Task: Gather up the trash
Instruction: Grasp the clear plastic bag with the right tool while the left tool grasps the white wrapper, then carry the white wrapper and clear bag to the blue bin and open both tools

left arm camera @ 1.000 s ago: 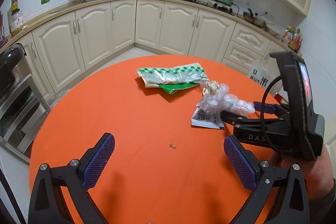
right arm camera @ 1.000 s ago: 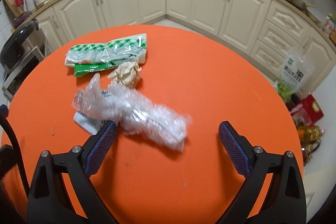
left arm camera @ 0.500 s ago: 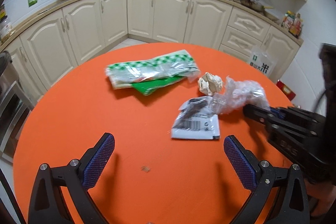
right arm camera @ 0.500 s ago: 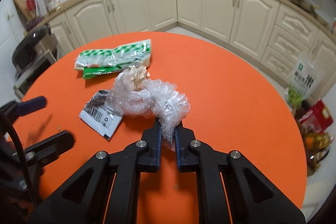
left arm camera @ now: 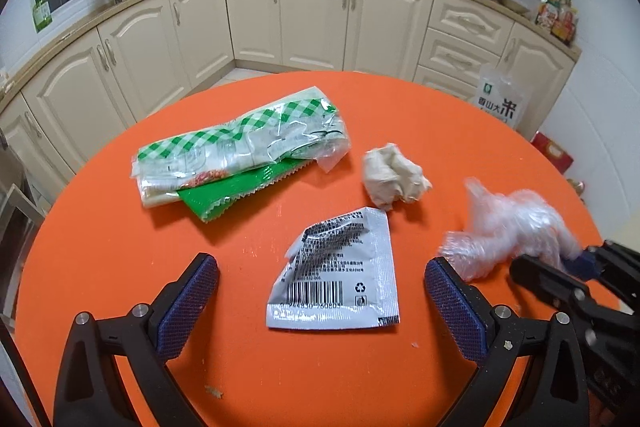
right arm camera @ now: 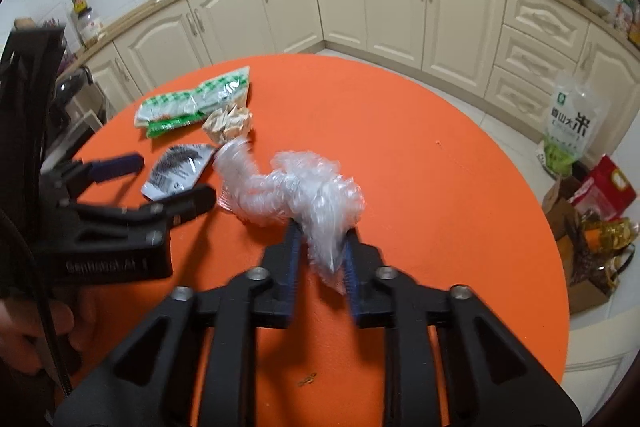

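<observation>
Four pieces of trash are in view on the round orange counter (left arm camera: 120,247). Right claw (right arm camera: 320,255) is clamped on the crumpled clear plastic wrap (right arm camera: 296,187), pinching its near end; the wad is blurred, and half a second ago it lay against the paper ball, whereas now it sits apart from it, nearer the counter's right side in the left wrist view (left arm camera: 516,223). Whether it is lifted clear of the surface cannot be told.

Left claw (left arm camera: 320,287) is spread wide, holding nothing, with the white barcode sachet (left arm camera: 340,279) now lying between its two blue pads (left arm camera: 192,299); earlier the sachet was further ahead of them.

Crumpled paper ball (left arm camera: 394,177) rests just beyond the sachet, not touching it. Green checked wrapper (left arm camera: 240,147) lies toward the far left of the counter, on top of a plain green packet (left arm camera: 236,191).

Right wrist view shows the left claw's fingers flanking the sachet (right arm camera: 176,171). Rice bag (right arm camera: 570,125) stands on the floor by the cabinets.
</observation>
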A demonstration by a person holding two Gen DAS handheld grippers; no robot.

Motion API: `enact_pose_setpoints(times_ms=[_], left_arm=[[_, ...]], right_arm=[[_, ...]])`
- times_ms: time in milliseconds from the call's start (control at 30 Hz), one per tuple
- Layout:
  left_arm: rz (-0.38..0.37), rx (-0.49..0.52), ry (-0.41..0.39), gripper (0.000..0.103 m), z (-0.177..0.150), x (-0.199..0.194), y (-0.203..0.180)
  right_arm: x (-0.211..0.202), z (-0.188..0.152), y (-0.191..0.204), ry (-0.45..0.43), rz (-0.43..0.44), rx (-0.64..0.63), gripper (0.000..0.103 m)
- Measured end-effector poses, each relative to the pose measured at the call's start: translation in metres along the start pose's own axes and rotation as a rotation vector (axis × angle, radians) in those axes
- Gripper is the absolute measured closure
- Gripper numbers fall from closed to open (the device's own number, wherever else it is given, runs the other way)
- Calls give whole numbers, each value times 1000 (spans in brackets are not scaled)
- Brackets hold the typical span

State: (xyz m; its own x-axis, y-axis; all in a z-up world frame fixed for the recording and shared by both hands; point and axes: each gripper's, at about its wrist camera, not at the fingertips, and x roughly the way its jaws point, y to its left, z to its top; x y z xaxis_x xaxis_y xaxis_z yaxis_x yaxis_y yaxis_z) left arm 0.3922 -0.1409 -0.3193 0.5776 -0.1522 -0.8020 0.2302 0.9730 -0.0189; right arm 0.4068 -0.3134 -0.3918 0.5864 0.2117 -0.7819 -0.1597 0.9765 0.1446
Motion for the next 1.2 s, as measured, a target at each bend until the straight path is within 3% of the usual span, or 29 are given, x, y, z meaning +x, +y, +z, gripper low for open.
enact_pose_setpoints(times_ms=[67, 167, 200, 267, 367, 667, 933, 1200], left_arm=[[5, 12, -9, 11, 2, 5, -5], [-4, 19, -38, 32, 1, 8, -10], [-8, 18, -45, 46, -5, 6, -11], [-16, 14, -56, 58, -4, 10, -12], [-40, 2, -65, 74, -10, 12, -9], [-127, -50, -96, 91, -45, -14, 28], [-148, -59, -127, 94, -77, -56, 26], [-177, -35, -208, 94, -105, -114, 19]], right_arm=[[1, 1, 0, -11, -10, -3, 57], [7, 8, -2, -11, -10, -12, 57], [9, 9, 0, -11, -12, -21, 59], [14, 12, 3, -3, -19, -44, 63], [17, 13, 12, 8, -30, -84, 84], [-6, -8, 12, -14, 36, 1, 88], [-56, -26, 7, -81, 36, 71, 88], [-112, -43, 19, -163, 22, 103, 88]])
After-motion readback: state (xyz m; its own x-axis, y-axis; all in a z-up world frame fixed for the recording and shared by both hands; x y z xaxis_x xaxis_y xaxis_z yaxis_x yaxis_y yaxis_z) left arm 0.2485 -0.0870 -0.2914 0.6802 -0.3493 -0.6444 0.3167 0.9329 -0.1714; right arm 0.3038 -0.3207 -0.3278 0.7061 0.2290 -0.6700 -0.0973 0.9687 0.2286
